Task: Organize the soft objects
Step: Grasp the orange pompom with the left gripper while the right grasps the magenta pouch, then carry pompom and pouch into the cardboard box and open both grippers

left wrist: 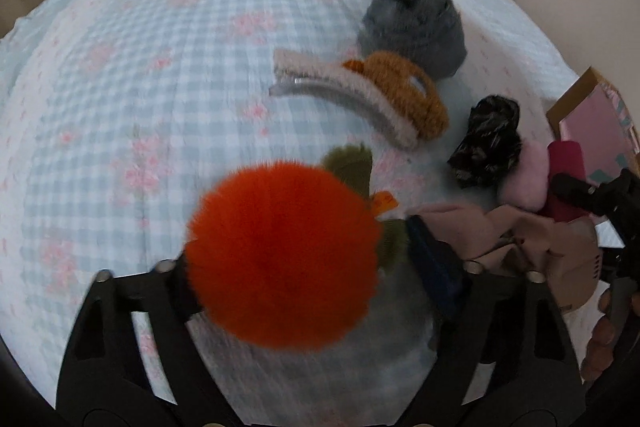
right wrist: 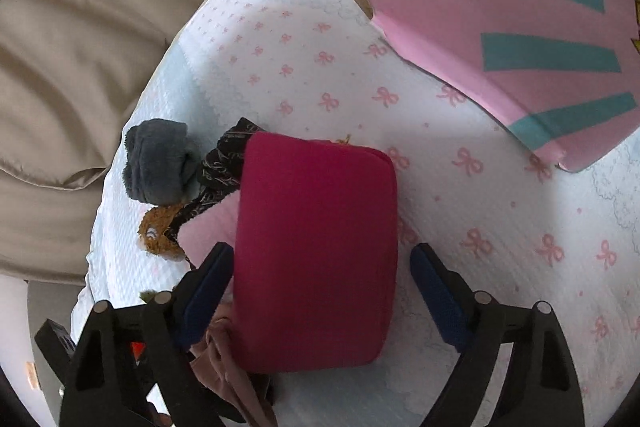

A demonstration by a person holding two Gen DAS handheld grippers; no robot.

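2 sets of tongs, 2 soft things on the bed

Our left tongs [left wrist: 320,279] straddle the orange pompom [left wrist: 284,255], our right tongs [right wrist: 320,291] the crimson pad [right wrist: 316,251] — both apart, not visibly pressing. We'd squeeze mid-body. The pink box [right wrist: 500,27] sits near right; open bedspread [left wrist: 140,87] lies left.

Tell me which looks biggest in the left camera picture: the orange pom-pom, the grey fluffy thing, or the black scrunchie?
1. Orange pom-pom, though it sits right by the camera, so it may only look huge.
2. Grey fluffy thing.
3. Black scrunchie, smallest looking, but it is not far behind the grey one.
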